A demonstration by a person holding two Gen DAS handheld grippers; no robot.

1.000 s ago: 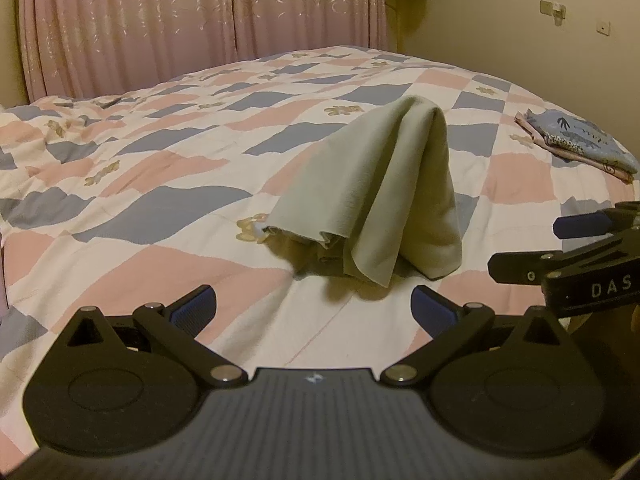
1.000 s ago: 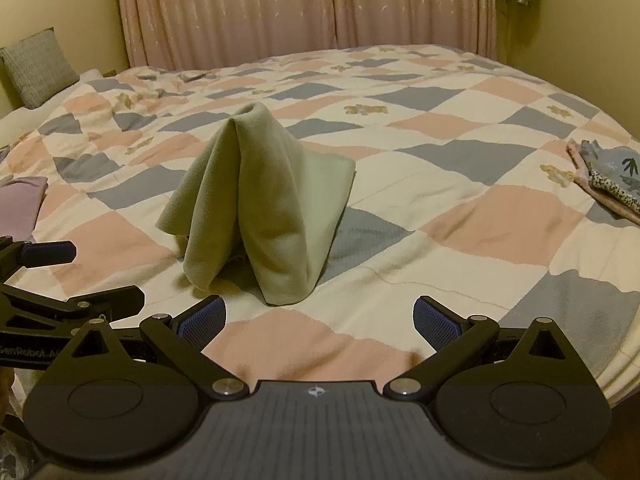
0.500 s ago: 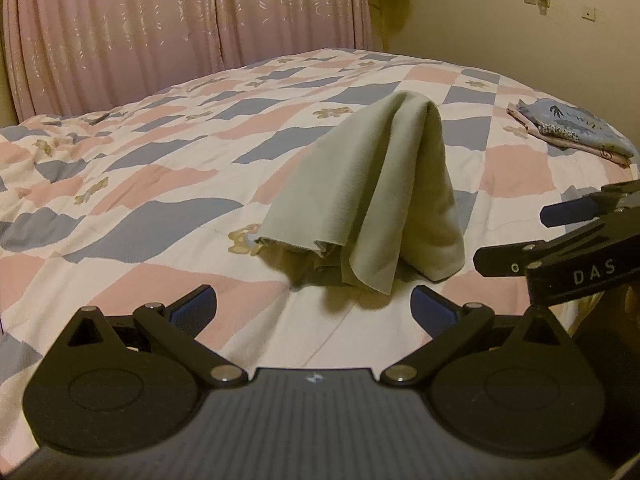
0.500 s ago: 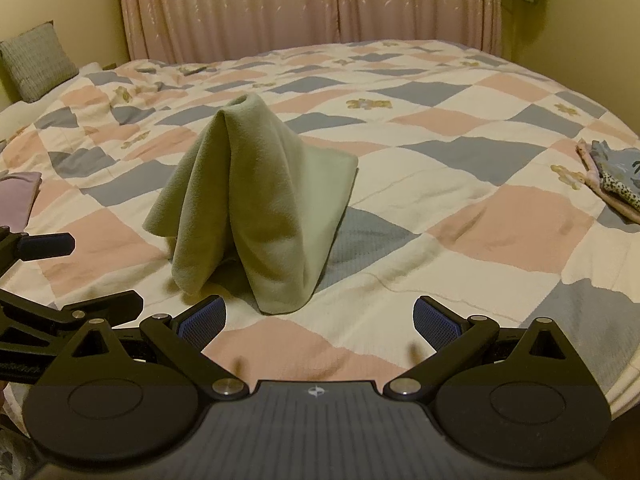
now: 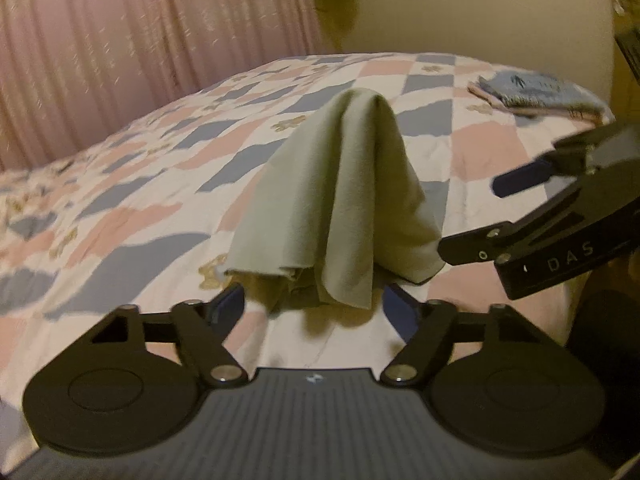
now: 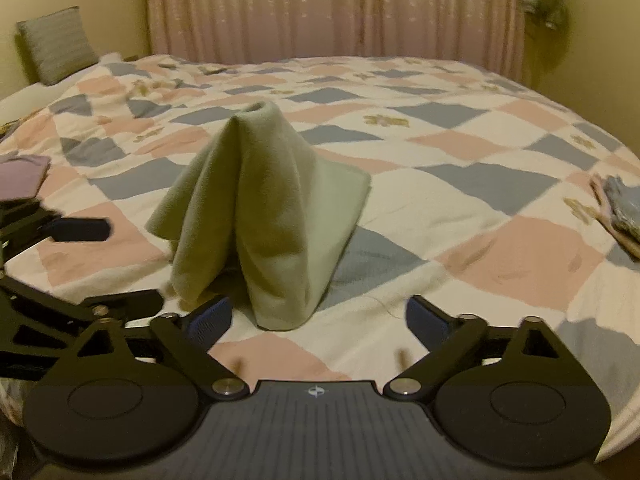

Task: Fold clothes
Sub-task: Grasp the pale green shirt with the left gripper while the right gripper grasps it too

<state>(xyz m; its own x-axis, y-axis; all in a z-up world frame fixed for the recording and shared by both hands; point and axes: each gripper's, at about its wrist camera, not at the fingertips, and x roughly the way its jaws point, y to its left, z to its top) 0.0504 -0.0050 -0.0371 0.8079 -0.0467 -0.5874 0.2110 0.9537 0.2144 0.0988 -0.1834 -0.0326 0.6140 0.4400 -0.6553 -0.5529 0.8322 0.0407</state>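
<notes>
The tented pale green cloth (image 5: 344, 200) stands just ahead of my left gripper (image 5: 314, 306); my right gripper (image 6: 318, 316) is beside it, both grippers' jaws empty and closing.

The room is dim and the light is warm yellow, so all colours look a little brownish. The green cloth (image 5: 340, 200) is the sharpest thing in both views; below it lies a soft dark shadow on the quilt (image 5: 120, 216), on the side near the camera. Around the cloth the pictures are smeared by motion, strongest in the left wrist view. The curtain (image 6: 336, 8) behind the cloth is grainy and soft. The fisheye lens bends the bed edge far from the cloth, and the corners are black
</notes>
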